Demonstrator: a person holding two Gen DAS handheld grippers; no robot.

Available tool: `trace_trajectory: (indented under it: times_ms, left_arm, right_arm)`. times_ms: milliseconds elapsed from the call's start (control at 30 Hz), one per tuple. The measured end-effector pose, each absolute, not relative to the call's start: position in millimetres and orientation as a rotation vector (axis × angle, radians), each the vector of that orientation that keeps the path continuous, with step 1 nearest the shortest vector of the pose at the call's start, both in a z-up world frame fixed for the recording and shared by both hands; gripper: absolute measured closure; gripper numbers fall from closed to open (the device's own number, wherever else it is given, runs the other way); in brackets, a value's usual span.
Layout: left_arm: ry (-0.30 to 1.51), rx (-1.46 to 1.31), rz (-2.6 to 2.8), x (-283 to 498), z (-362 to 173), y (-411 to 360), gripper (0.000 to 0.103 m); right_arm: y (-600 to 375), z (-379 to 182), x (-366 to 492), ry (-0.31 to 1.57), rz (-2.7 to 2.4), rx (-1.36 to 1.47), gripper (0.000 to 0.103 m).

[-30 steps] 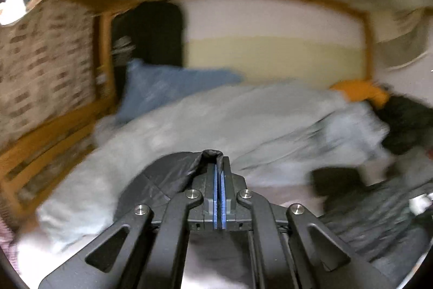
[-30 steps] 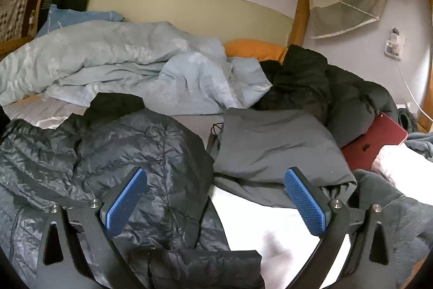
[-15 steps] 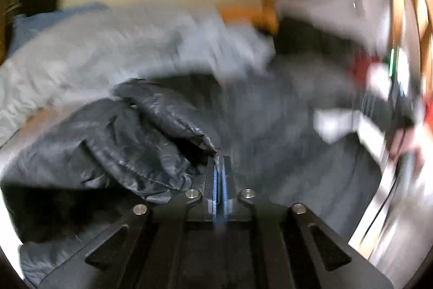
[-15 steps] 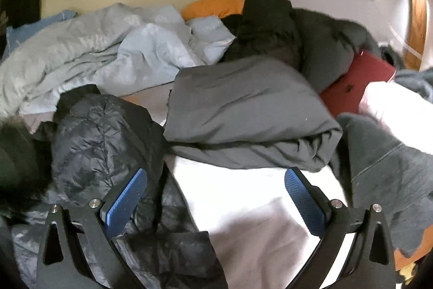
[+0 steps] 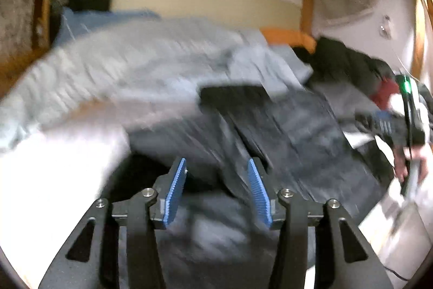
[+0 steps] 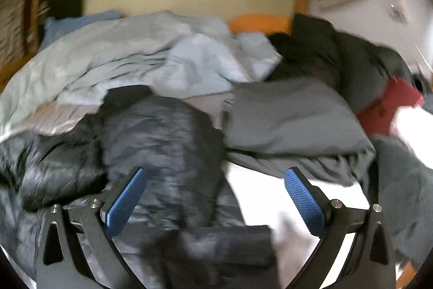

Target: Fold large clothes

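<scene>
The shiny black quilted puffer jacket [image 6: 162, 137] lies crumpled near the bed's [image 6: 259, 197] front edge. The left tool [image 5: 216, 180], just parted, grips nothing; the right tool [image 6: 216, 197] gapes wide, empty.

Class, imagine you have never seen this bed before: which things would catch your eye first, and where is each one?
First, the black puffer jacket lying crumpled in the foreground, left of centre, just beyond the right gripper and its open blue-padded fingers. Behind it a pale blue duvet is heaped across the back of the bed. To the right, a folded grey garment lies beside a dark red flat object.
</scene>
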State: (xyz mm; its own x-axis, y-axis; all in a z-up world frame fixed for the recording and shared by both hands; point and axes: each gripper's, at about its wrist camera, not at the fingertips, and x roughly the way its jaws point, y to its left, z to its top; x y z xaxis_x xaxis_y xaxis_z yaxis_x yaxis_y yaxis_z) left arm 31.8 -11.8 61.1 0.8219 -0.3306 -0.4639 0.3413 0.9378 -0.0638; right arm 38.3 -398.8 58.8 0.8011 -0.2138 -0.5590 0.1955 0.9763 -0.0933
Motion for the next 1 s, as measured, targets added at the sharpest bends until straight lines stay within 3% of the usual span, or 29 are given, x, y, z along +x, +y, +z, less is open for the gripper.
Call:
trace_trajectory:
  times_ms: [167,300,467,533,600,667,700,800,933,1000]
  left_arm:
    - [0.431,0.084,-0.175,86.0,95.6,16.8,0.052]
    - [0.608,0.186,-0.163,131.2,72.7,11.6,0.059]
    - [0.884,0.042,-0.28,143.5,13.5,16.8,0.07]
    - [0.974,0.038,-0.314,142.2,-2.8,13.7,0.071]
    - [1.001,0.072,-0.318,136.7,-7.9,8.7,0.071]
    - [1.001,0.167,-0.293,129.5,-7.6,4.0,0.071]
    - [0.981,0.192,-0.276,124.7,-2.5,4.0,0.071]
    - [0.957,0.125,-0.312,111.9,8.7,15.0,0.071]
    - [0.916,0.09,-0.332,108.5,24.2,25.9,0.069]
    - [0.886,0.106,-0.279,113.2,30.8,25.9,0.068]
  right_arm:
    - [-331.0,73.9,56.6,0.625,0.072,-0.014,0.001]
    - [-270.9,68.3,90.0,0.717,0.226,0.067,0.001]
    - [-214.9,27.5,133.3,0.878,0.262,0.002,0.002]
    - [-209.6,10.3,134.3,0.899,0.271,-0.041,0.015]
    - [-216.1,5.9,127.1,0.885,0.21,-0.089,0.059]
    - [-233.7,9.2,114.1,0.842,0.147,-0.112,0.084]
    - [-247.4,14.5,102.4,0.808,0.105,-0.114,0.089]
    - [-280.4,21.7,72.2,0.774,0.044,-0.109,0.089]
    - [-323.2,7.6,34.8,0.861,0.02,-0.04,0.084]
    - [-337.1,5.3,21.6,0.869,0.013,-0.001,0.059]
